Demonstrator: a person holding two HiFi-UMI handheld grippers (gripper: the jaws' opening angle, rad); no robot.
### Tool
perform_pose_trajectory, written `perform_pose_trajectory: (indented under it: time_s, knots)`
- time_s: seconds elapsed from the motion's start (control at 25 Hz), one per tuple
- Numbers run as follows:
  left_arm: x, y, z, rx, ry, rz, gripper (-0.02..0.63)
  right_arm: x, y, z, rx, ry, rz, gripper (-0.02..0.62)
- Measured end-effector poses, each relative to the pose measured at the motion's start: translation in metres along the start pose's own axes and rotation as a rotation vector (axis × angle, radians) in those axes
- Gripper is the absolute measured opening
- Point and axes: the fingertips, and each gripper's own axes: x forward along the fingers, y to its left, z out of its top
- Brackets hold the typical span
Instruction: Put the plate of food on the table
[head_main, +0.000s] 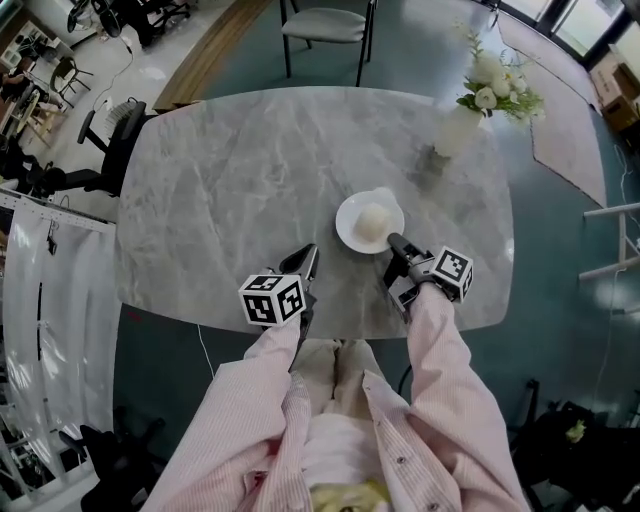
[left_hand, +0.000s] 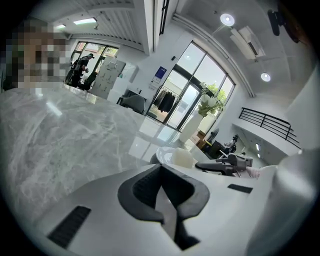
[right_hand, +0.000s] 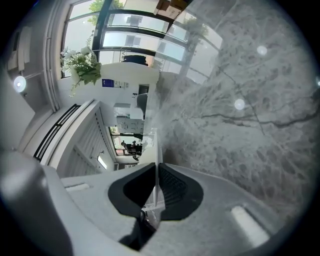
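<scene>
A white plate (head_main: 352, 222) with a pale round bun (head_main: 372, 222) on it is over the grey marble table (head_main: 230, 180), near the front edge. I cannot tell whether it touches the tabletop. My right gripper (head_main: 392, 242) is shut on the plate's near right rim. In the right gripper view the thin rim (right_hand: 154, 145) stands edge-on between the closed jaws of that gripper (right_hand: 157, 170). My left gripper (head_main: 308, 255) hovers left of the plate, shut and empty. The left gripper view shows its jaws together (left_hand: 161, 172), with the plate (left_hand: 167, 156) and the bun (left_hand: 182, 157) beyond them.
A white vase of flowers (head_main: 470, 110) stands at the table's far right. A chair (head_main: 325, 25) is behind the far edge and an office chair (head_main: 110, 140) at the left edge. The person stands at the front edge.
</scene>
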Motion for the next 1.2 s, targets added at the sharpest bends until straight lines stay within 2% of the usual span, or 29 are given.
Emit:
perform_pose_trajectory:
  time_s: [0.16,0.32,0.68,0.92,1.2]
  knots:
    - [0.004,0.006,-0.009,-0.015,0.022,0.001,-0.003,0.002,-0.009,-0.003,0.029,-0.007,-0.036,0.020]
    - [0.009,0.006,-0.011,-0.024,0.032,-0.007,-0.003,0.008,-0.012,-0.001,0.009,-0.004,-0.031,0.020]
    - [0.019,0.005,-0.012,-0.047,0.041,-0.019,-0.003,0.012,-0.018,-0.002,0.030,0.008,-0.131,0.020]
    - [0.022,0.001,-0.014,-0.047,0.047,-0.021,-0.003,0.012,-0.025,-0.002,-0.059,0.013,-0.218,0.023]
    - [0.024,-0.003,-0.016,-0.046,0.049,-0.023,-0.003,0.010,-0.030,-0.005,-0.232,0.044,-0.336,0.044]
